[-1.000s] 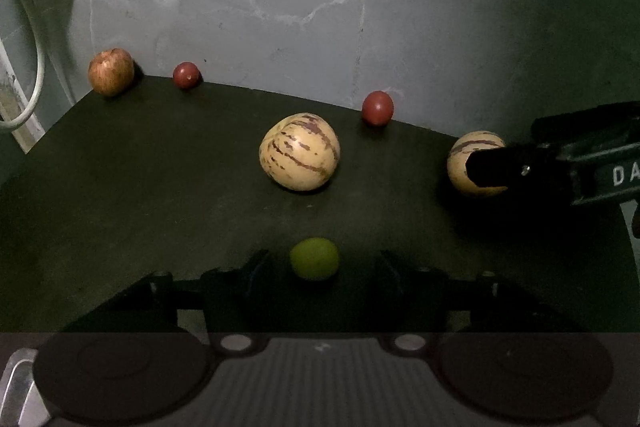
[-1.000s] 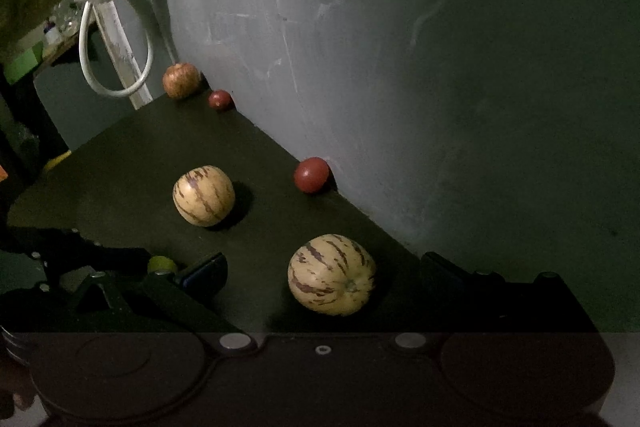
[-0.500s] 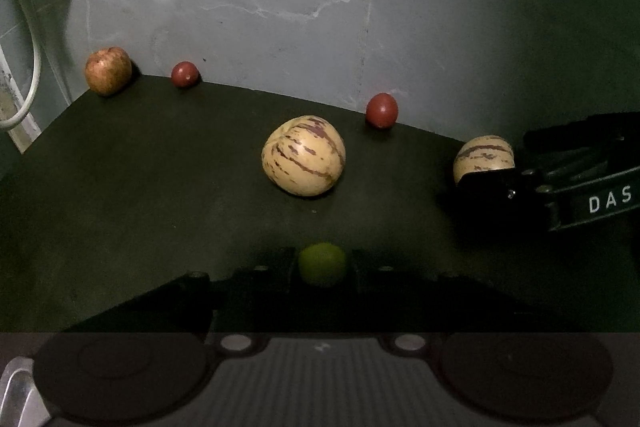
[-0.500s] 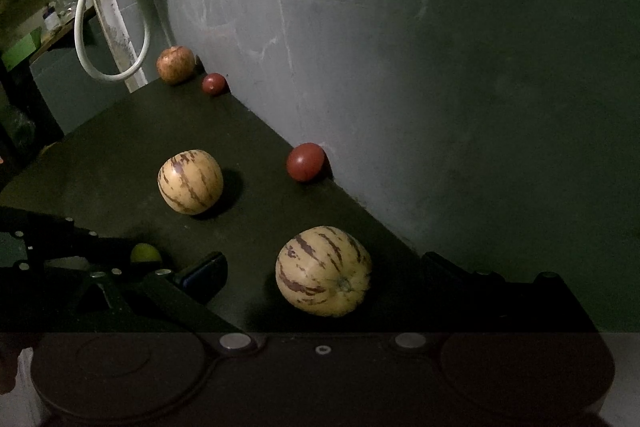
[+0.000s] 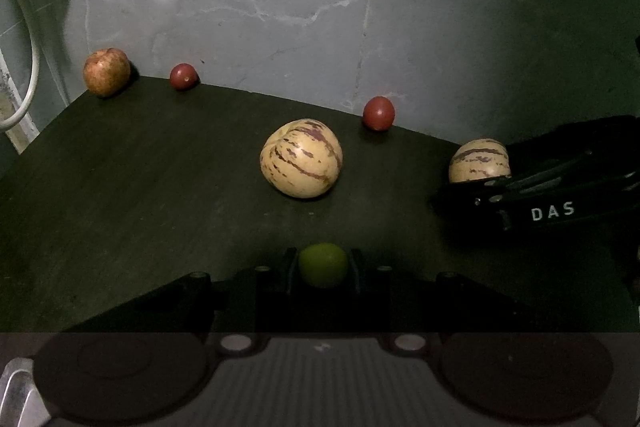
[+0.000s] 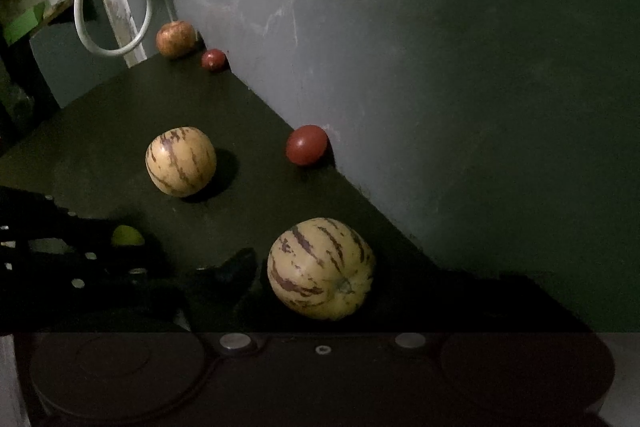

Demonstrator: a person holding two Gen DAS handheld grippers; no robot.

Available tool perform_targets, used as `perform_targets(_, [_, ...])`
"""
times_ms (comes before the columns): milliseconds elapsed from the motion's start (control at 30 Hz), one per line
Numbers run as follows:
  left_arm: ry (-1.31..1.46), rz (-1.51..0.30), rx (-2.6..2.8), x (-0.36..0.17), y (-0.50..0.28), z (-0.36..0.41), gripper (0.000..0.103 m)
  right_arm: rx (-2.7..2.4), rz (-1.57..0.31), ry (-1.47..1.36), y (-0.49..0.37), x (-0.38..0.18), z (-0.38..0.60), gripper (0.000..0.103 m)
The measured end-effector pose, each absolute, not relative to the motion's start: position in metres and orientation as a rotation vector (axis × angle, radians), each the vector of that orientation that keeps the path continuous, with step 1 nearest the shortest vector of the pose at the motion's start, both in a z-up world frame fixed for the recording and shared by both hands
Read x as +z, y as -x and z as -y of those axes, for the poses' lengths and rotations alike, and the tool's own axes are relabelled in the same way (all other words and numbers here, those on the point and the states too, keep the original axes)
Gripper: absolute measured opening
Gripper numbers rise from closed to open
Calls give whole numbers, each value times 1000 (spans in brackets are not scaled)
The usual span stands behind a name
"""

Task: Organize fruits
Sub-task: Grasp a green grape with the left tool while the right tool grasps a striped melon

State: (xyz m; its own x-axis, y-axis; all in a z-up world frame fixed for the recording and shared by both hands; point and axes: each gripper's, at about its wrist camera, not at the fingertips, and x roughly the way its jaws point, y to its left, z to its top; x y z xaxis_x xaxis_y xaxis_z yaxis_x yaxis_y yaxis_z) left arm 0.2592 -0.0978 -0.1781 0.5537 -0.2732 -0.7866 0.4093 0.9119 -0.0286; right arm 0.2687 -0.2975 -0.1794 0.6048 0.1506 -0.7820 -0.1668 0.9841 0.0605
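Gripping a small green fruit (image 5: 323, 264) between the pads of my left gripper (image 5: 322, 267), I hold it low over the dark table (image 5: 140, 179), jaws clamped tight on its sides. My right gripper (image 6: 320, 279) straddles a striped yellow melon (image 6: 321, 268) near the wall; its jaws have just been closing, with the melon between them, though the left finger (image 6: 234, 267) stands just clear of the rind and the right one is lost in shadow. A second striped melon (image 5: 301, 158) sits mid-table. Along the grey wall (image 5: 280, 7) rest a red fruit (image 5: 378, 112), a smaller red fruit (image 5: 183, 76) and, at the far corner, a russet apple (image 5: 106, 71).
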Motion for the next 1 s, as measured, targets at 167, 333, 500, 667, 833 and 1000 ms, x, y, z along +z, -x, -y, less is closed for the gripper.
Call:
perform_targets(167, [-153, -901, -404, -178, -259, 97, 27, 182, -904, 18, -269, -181, 298, 56])
perform_targets(333, [-143, -898, -400, -175, -257, 96, 27, 194, -901, 9, -266, -178, 297, 56])
perform_targets(500, [-127, -885, -392, -168, -252, 94, 27, 217, -883, -17, -257, -166, 290, 56])
perform_targets(667, [-96, -861, -368, -154, -242, 88, 27, 246, -842, -47, -243, -143, 284, 56])
perform_targets(833, [-61, -828, -330, -134, -225, 75, 27, 282, -791, -60, -228, -112, 277, 56])
perform_targets(1000, [-35, -780, -280, -108, -205, 63, 27, 340, -733, -53, -208, -77, 268, 56])
